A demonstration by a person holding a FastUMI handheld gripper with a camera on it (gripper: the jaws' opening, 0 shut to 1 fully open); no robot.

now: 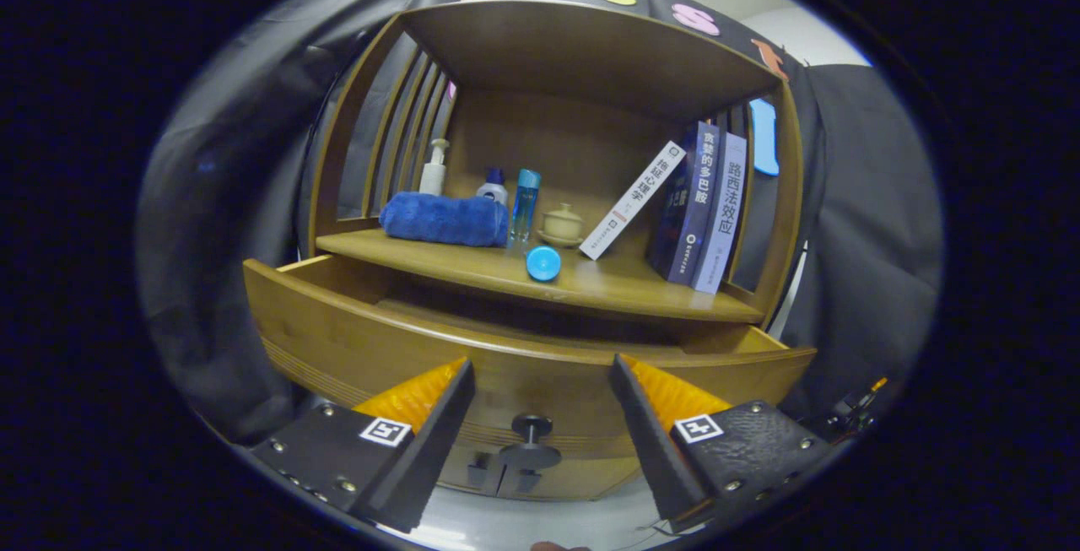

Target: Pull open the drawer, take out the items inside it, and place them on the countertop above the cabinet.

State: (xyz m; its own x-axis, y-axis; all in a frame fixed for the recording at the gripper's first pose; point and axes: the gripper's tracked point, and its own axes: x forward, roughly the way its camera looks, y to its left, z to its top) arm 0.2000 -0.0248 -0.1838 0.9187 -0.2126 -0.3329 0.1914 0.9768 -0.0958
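Cabinet [540, 146]: wooden, with slatted sides and an open shelf compartment above a single drawer.

Drawer [354, 340]: we record it as pulled out toward us. Its curved front panel stands forward of the table edge. We cannot make out its contents, since the interior lies in shadow behind the front panel.

Drawer knob [530, 440]: dark and round, on the drawer front. It sits between our claw's fingers, touching neither.

Claw [540, 386]: we hold it spread wide, with nothing gripped. The left finger [439, 416] and right finger [641, 416] point at the drawer front on either side of the knob.

Table [624, 285], the countertop above the drawer, carries these from left to right:
- Blue towel [445, 218], rolled and lying near the front left.
- White pump bottle [434, 170], upright behind the towel.
- Small bottle with a dark cap [493, 186], upright and just behind the towel's right end.
- Tall blue bottle [526, 203], upright beside the towel.
- Blue lid [543, 263], round, lying near the front edge ahead of the tall blue bottle.
- Lidded cup on a saucer [562, 224], pale, near the middle.
- White book [633, 200], leaning to the right against the others.
- Two upright books [704, 213], one dark and one light, by the right slats.
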